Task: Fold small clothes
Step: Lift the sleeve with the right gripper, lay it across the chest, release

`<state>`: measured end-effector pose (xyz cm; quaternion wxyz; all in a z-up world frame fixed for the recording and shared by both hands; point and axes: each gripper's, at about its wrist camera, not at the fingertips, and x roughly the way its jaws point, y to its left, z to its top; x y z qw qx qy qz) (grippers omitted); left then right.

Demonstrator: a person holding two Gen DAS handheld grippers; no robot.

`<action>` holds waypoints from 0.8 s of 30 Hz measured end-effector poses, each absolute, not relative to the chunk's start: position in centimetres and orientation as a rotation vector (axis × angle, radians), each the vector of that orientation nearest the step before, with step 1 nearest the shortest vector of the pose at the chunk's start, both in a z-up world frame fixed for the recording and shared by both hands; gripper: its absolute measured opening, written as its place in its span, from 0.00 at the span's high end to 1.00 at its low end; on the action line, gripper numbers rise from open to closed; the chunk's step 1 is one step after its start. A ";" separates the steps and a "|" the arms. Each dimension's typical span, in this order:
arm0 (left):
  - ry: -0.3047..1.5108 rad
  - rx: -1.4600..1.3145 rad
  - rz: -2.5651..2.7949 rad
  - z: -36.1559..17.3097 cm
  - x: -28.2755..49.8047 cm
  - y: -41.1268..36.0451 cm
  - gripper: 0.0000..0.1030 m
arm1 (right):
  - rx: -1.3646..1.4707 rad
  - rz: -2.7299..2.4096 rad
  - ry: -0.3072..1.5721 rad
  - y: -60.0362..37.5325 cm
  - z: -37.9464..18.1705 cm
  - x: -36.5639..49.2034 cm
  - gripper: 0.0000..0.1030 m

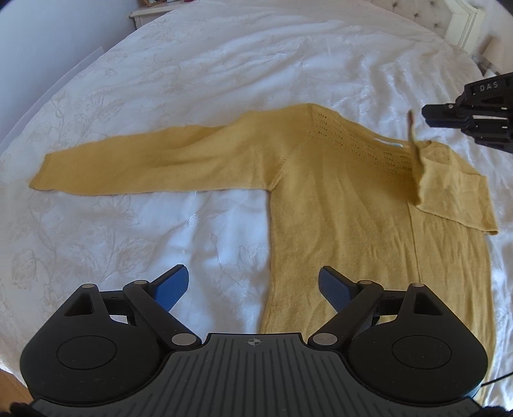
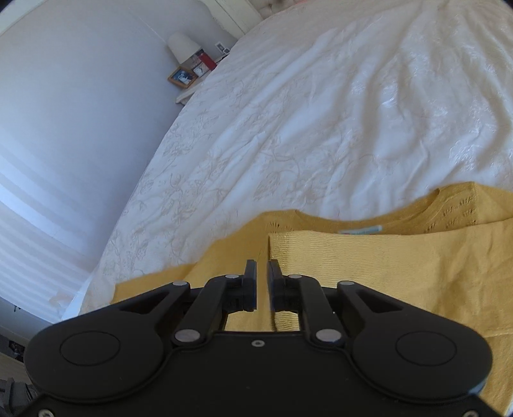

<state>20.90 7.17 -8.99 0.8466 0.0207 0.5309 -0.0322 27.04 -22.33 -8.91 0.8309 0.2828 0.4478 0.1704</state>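
A mustard-yellow knit sweater (image 1: 346,199) lies flat on the white bed. Its left sleeve (image 1: 134,166) stretches out to the left. Its right sleeve (image 1: 455,192) is folded across the chest. My left gripper (image 1: 253,285) is open and empty, hovering over the sweater's lower left hem. My right gripper (image 2: 263,279) is nearly shut, with a thin gap between the pads. It sits over the folded sleeve (image 2: 384,272) near the collar and its label (image 2: 360,230). In the left wrist view the right gripper (image 1: 429,114) is beside a raised strip of sleeve fabric (image 1: 413,138).
The white embroidered bedspread (image 1: 192,80) covers the whole bed. A bedside table with a lamp and framed photos (image 2: 189,69) stands at the far corner by the wall. A tufted headboard (image 1: 426,16) is at the far right.
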 end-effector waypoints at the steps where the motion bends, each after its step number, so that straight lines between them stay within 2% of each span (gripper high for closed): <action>1: 1.118 0.047 -0.073 -9.1 21.1 7.3 0.14 | 0.605 0.362 0.966 -21.9 -9.6 26.7 0.80; 3: 1.107 0.058 -0.085 -9.2 21.7 7.1 0.14 | 0.590 0.347 0.987 -21.5 -10.8 25.9 0.59; 5: 1.090 0.067 -0.108 -9.2 22.3 6.5 0.14 | 0.572 0.323 1.003 -21.9 -11.6 24.9 0.51; 7: 1.065 0.084 -0.133 -9.3 23.0 5.6 0.19 | 0.565 0.291 1.024 -22.5 -12.4 24.3 0.51; 8: 1.056 0.095 -0.152 -9.5 23.5 4.9 0.25 | 0.557 0.269 1.033 -23.1 -12.7 23.8 0.51; 12: 1.070 0.094 -0.238 -11.1 25.9 2.5 0.41 | 0.529 0.173 1.062 -25.0 -13.9 22.4 0.50; 14: 1.077 0.063 -0.279 -12.0 27.3 1.3 0.45 | 0.535 0.144 1.068 -26.5 -14.1 21.6 0.50; 17: 1.077 0.030 -0.309 -13.2 29.3 -0.4 0.46 | 0.522 0.112 1.063 -28.1 -14.1 20.7 0.45; 24: 1.154 -0.025 -0.311 -16.9 33.1 -3.0 0.46 | 0.551 0.082 1.051 -29.9 -15.0 20.3 0.45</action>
